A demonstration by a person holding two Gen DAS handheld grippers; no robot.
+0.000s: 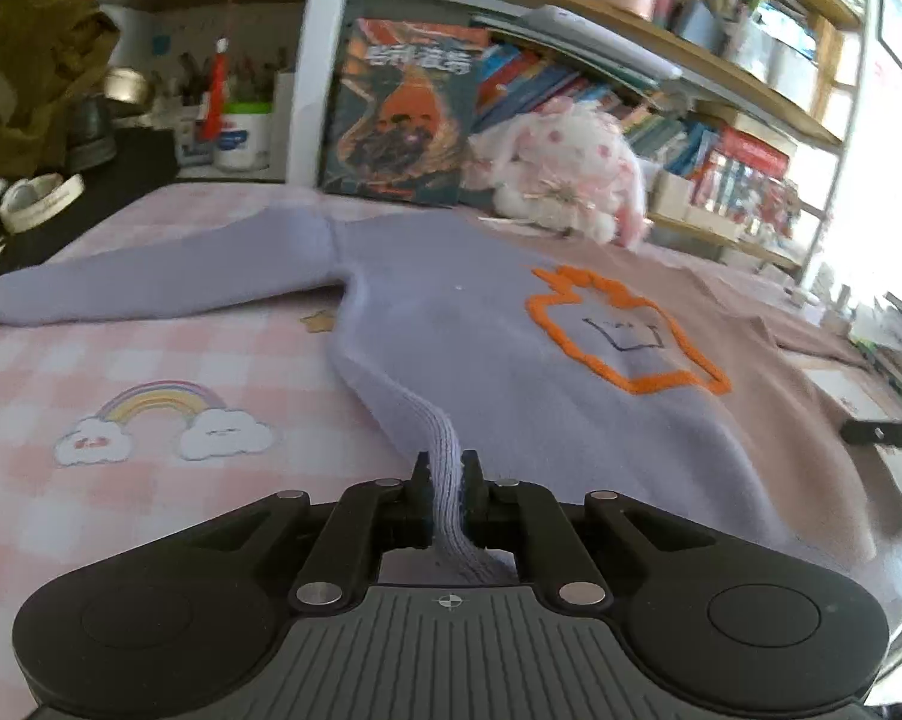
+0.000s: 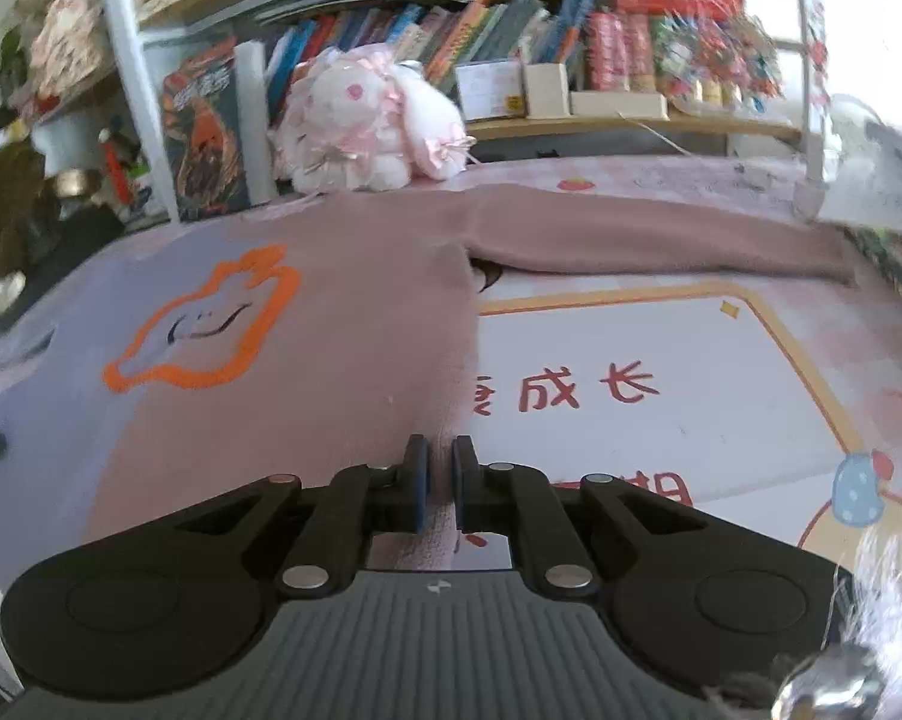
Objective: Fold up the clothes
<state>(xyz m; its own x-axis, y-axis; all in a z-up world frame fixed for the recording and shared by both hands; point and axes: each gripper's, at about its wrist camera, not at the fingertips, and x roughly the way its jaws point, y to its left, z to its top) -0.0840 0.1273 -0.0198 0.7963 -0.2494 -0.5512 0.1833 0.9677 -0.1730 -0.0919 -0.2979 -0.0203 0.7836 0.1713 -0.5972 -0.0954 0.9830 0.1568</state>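
Sweater (image 1: 451, 324) lies spread flat on the pink checked surface (image 1: 150, 360), half lavender, half dusty pink, orange-outlined patch (image 1: 625, 330) mid-chest.

Left gripper (image 1: 447, 468): ribbed lavender hem is pinched up into a ridge that runs straight between the jaws at 12 o'clock. Jaws are closed down to the fabric's thickness, pads pressing both sides, so it has the hem. Lavender sleeve (image 1: 150, 288) stretches off toward 10 o'clock, flat on the surface.

Right gripper (image 2: 437, 468): sits at the pink half's bottom corner; the sweater's side edge runs from the jaws up toward 12 o'clock. Jaws are nearly together, with a thin strip of pink fabric showing in the slit between the pads, which reads as a grip on the hem. Pink sleeve (image 2: 661, 240) lies out toward 1–2 o'clock. Printed mat (image 2: 661, 372) is just right of the jaws at 2 o'clock.

Plush toy (image 2: 366, 120) at 12 o'clock, beyond the collar, against the bookshelf (image 2: 571, 30).
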